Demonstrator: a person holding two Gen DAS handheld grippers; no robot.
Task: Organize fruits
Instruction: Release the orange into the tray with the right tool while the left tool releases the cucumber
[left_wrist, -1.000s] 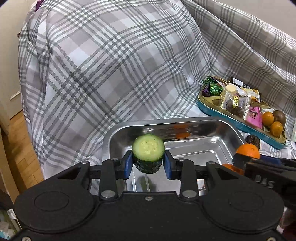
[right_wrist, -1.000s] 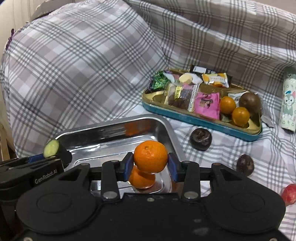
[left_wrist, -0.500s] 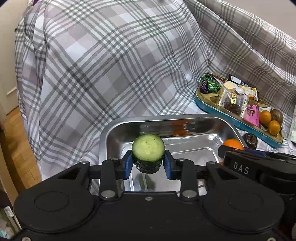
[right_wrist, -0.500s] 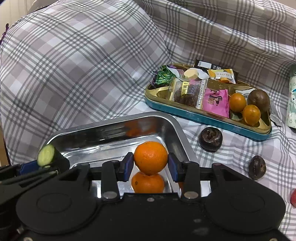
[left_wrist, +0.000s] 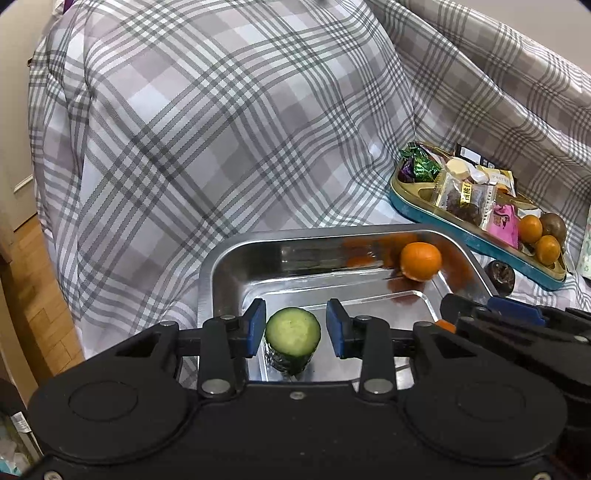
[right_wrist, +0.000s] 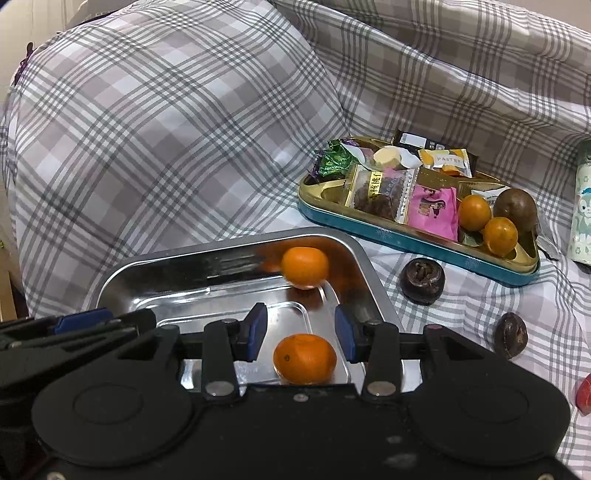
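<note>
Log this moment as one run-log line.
left gripper: opening, pads clear of cucumber piece | right gripper: open, mandarin loose below | second mandarin at far wall of steel tray

The steel tray (left_wrist: 210, 266) (right_wrist: 110, 280) is being viewed closely from both wrists, angled downward, with the snack tray (left_wrist: 461, 225) (right_wrist: 406, 240) being shared beyond.
</note>
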